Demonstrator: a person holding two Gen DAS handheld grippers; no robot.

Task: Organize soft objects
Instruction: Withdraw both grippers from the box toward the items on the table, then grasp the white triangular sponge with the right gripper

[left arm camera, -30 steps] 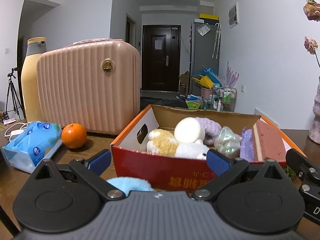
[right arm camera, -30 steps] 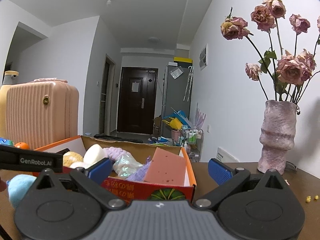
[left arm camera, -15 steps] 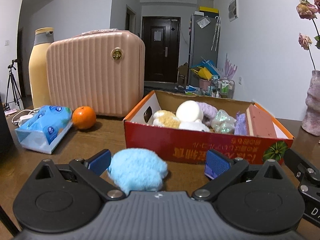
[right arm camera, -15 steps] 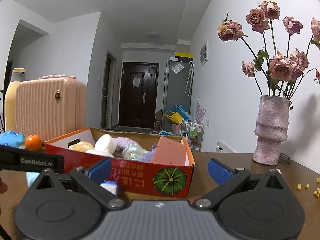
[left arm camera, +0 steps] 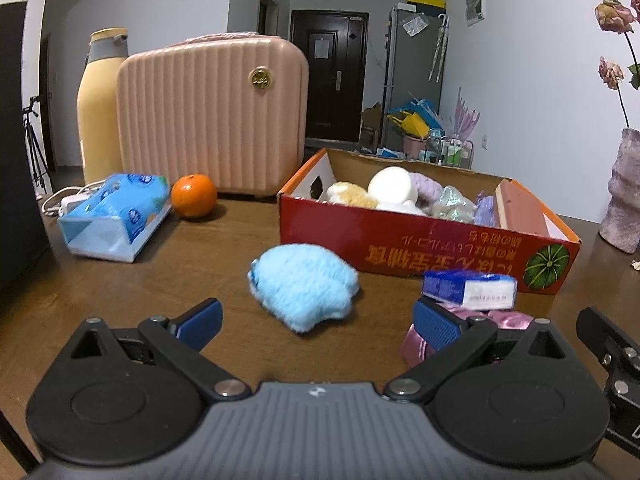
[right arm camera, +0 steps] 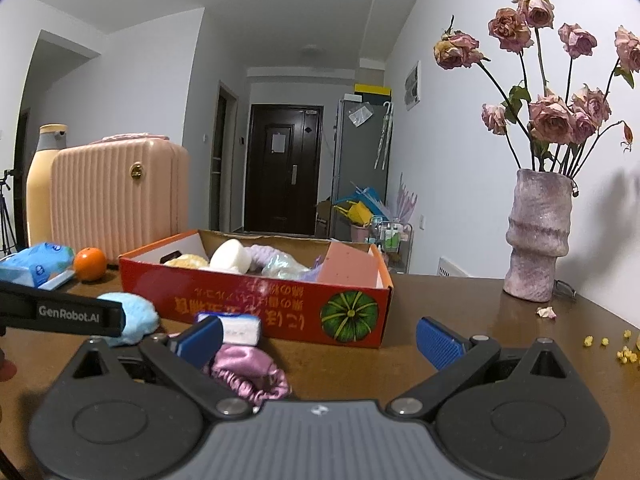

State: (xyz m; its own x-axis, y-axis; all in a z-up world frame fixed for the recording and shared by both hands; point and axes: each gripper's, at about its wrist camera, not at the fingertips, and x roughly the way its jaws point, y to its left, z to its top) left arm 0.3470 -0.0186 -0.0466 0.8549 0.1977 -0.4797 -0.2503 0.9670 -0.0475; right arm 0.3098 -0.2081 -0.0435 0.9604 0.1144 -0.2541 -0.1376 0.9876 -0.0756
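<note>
A red cardboard box [left arm camera: 424, 240] [right arm camera: 280, 304] on the brown table holds several soft items: a white sponge [left arm camera: 390, 184], a tan plush, a purple scrunchie and a pink sponge block [right arm camera: 348, 266]. A fluffy light-blue puff [left arm camera: 304, 282] [right arm camera: 134, 316] lies on the table in front of the box. A pink satin scrunchie [right arm camera: 250, 372] [left arm camera: 416, 346] and a small blue-white pack [left arm camera: 468, 290] [right arm camera: 236, 328] lie near the box's front. My left gripper [left arm camera: 316, 324] is open and empty, just short of the puff. My right gripper [right arm camera: 320, 340] is open and empty, with the scrunchie by its left finger.
A pink ribbed case [left arm camera: 212, 116], a cream bottle [left arm camera: 100, 100], an orange [left arm camera: 194, 195] and a blue tissue pack [left arm camera: 116, 216] stand at the left. A vase of dried roses [right arm camera: 536, 236] stands at the right, with petals and yellow crumbs [right arm camera: 600, 344] on the table.
Both grippers have pulled back from the box and lowered. The blue puff, the small pack and the pink scrunchie have come into full view on the table.
</note>
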